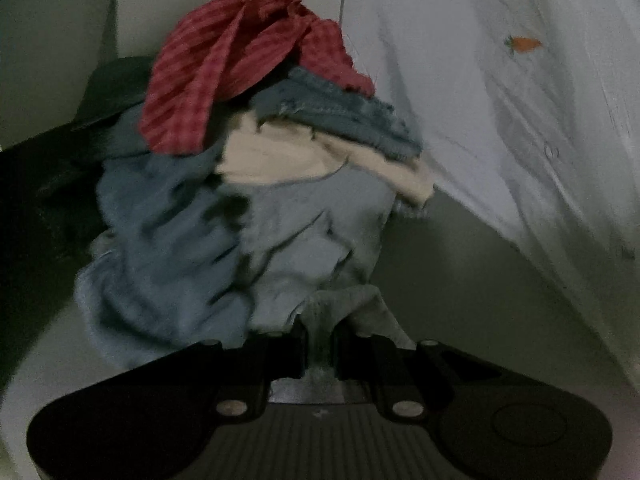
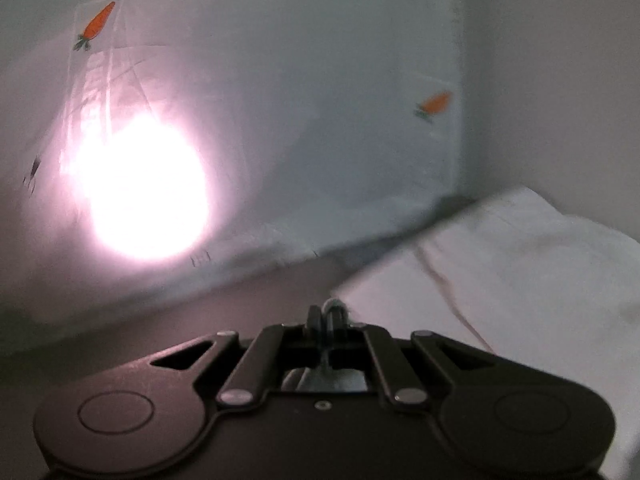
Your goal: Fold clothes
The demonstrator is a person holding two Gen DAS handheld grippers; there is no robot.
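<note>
Across the far side of both views: one white curtain (image 2: 320, 100) printed with small orange carrots, two counted in the right wrist view (image 2: 98, 24) (image 2: 434, 103) and one in the left wrist view (image 1: 524, 43); a single bright glare (image 2: 144, 188) burns through it at 9 o'clock of the right view. At centre of the left view: one heap of clothes, four pieces counted by colour, namely one pale blue garment (image 1: 172, 248) at the base, one red checked cloth (image 1: 240, 60) on top at 12 o'clock, one frayed denim piece (image 1: 340, 116) just beneath it, and one cream piece (image 1: 280, 152) between denim and blue. At 4 o'clock of the right view: one folded white cloth (image 2: 520, 264) lying flat on the table (image 2: 240, 296). At 6 o'clock of the left view: the left gripper (image 1: 322, 344), fingers narrow, pinching a grey-blue fold of the pale blue garment. At 6 o'clock of the right view: the right gripper (image 2: 328, 316), fingers nearly together, a thin sliver of pale fabric between them; which piece it belongs to cannot be told.
</note>
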